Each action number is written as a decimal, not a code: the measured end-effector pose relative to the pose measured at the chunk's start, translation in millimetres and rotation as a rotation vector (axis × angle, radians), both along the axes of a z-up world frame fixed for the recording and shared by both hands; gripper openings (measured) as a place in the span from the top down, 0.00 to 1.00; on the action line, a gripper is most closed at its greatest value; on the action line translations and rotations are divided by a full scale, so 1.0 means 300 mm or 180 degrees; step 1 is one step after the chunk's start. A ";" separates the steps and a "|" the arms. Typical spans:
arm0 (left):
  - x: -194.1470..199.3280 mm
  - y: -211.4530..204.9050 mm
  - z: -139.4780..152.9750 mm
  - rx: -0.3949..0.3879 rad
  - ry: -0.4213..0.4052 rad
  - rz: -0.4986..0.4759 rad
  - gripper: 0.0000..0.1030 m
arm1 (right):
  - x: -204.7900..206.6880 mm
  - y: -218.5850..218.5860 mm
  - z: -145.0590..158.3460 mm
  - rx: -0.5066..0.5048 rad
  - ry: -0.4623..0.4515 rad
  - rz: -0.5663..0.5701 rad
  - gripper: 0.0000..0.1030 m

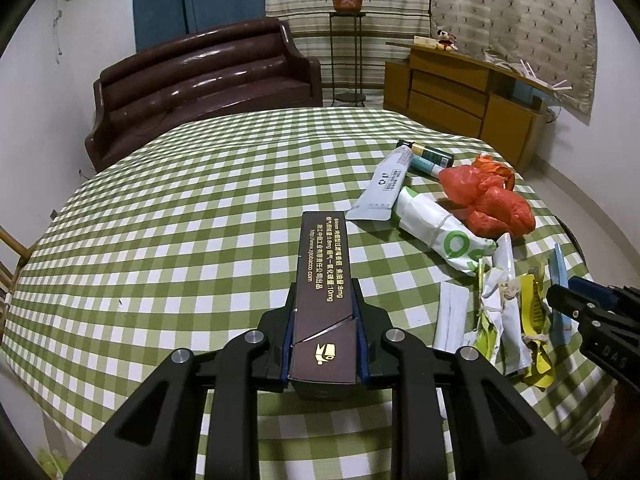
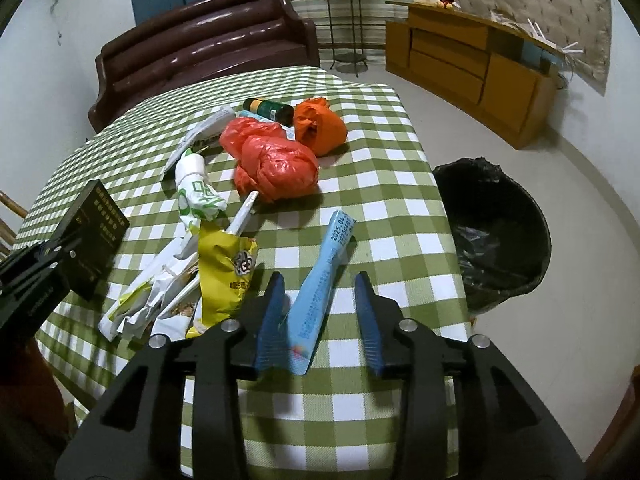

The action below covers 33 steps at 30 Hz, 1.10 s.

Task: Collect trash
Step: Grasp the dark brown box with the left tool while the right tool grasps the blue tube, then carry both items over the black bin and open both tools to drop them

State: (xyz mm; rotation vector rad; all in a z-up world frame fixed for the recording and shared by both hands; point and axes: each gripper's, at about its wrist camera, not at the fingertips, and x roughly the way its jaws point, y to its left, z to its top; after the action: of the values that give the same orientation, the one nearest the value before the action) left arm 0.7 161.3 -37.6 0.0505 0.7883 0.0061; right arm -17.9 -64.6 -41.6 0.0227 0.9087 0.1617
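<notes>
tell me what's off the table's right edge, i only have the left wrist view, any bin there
Observer: Yes, a black bin with a dark liner stands on the floor just past that edge.
Operator: is the right claw holding the blue packet
Observer: No. The blue packet lies between its pads, but the right claw is not pressing on it.
Operator: what's behind the red bag
Observer: An orange bundle sits beside the red bag, towards the sofa.

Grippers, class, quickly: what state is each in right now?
Left gripper: closed on the brown cigarette box.
Right gripper: open around the blue wrapper, not clamped.
</notes>
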 end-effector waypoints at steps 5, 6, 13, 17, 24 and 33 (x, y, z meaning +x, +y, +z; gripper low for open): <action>-0.003 0.022 -0.003 0.0035 -0.0009 0.0007 0.77 | 0.001 0.029 -0.007 -0.0185 -0.0046 0.0013 0.63; -0.002 0.025 -0.004 0.0031 -0.0010 0.0007 0.77 | 0.000 0.033 -0.008 -0.0217 -0.0052 0.0025 0.65; 0.004 0.039 -0.004 -0.0021 -0.0005 -0.0024 0.77 | -0.010 0.015 -0.007 -0.0195 -0.0041 0.0055 0.85; 0.002 0.032 -0.002 -0.0039 -0.0021 -0.0041 0.77 | -0.012 0.005 0.010 -0.0174 -0.0101 0.0045 0.85; 0.011 -0.014 0.056 -0.0088 -0.0151 -0.0115 0.77 | -0.002 -0.055 0.079 -0.0181 -0.0348 -0.0022 0.86; 0.055 -0.194 0.125 -0.0158 -0.0286 -0.0388 0.77 | 0.041 -0.265 0.150 -0.0269 -0.0620 -0.0381 0.86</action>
State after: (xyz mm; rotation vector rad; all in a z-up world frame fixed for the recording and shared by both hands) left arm 17.2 103.1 -0.2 0.0509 0.6942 -0.1258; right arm -5.6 -144.0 3.4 -0.0170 0.7170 0.0134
